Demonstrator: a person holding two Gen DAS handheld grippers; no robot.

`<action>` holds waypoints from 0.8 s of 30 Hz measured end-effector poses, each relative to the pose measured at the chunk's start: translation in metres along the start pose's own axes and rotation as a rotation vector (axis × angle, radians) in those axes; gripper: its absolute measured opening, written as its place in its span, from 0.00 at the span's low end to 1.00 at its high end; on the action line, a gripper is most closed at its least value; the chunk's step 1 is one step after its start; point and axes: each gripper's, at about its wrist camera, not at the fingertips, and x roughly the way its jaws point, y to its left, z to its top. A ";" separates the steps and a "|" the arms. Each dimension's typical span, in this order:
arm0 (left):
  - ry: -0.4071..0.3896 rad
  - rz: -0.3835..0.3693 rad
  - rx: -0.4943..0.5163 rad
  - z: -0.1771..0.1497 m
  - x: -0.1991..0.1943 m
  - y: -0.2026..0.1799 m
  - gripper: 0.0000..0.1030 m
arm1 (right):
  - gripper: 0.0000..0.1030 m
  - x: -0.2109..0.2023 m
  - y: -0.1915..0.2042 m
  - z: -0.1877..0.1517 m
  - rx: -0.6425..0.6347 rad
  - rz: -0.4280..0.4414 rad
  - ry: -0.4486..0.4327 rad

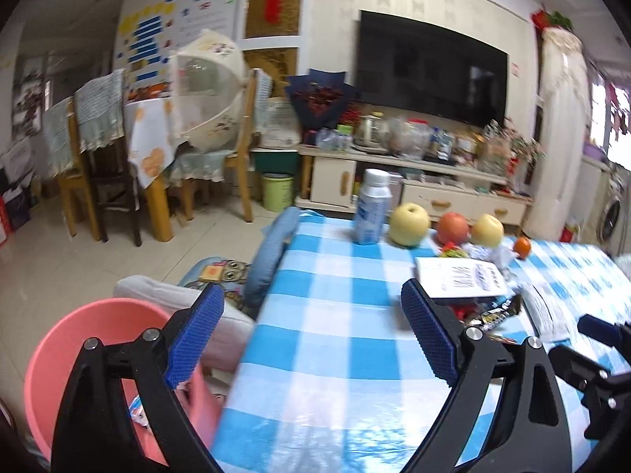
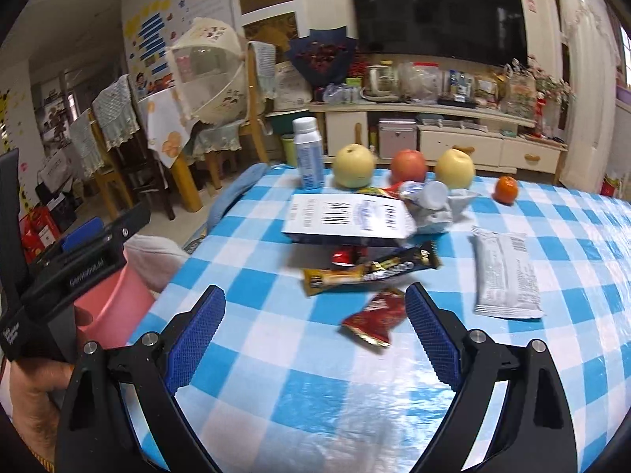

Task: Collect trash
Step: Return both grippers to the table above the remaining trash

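Both sets of jaws stand wide with nothing between the pads. From the right wrist view, the right gripper [image 2: 315,331] is aimed down at the checked table [image 2: 299,402]. The red wrapper [image 2: 376,315] lies at centre frame, just inside the right-hand pad and off to the right of the jaw midline. Its long axis runs diagonally, upper right to lower left, so it sits skewed to the line between the pads. I judge that a short shift toward frame right plus a forward reach would centre it.

Behind it, higher in frame, lie the dark bar wrapper [image 2: 372,270], long axis nearly across the frame, the white card [image 2: 347,216] and the silver pouch [image 2: 506,276] at right.

From the left wrist view, the left gripper [image 1: 313,335] straddles the table edge, with the pink bin [image 1: 79,339] at lower left behind its left finger. All the wrappers lie to the right of its jaws. I therefore take the right gripper as the nearer one for the red wrapper, and the left as better placed near the bin.
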 end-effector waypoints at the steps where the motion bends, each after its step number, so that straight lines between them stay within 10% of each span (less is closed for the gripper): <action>1: 0.000 -0.005 0.012 -0.001 0.000 -0.007 0.89 | 0.90 0.000 -0.006 -0.001 0.006 -0.010 -0.002; 24: 0.088 -0.148 0.208 -0.018 0.025 -0.125 0.89 | 0.92 0.005 -0.113 -0.007 0.122 -0.116 0.023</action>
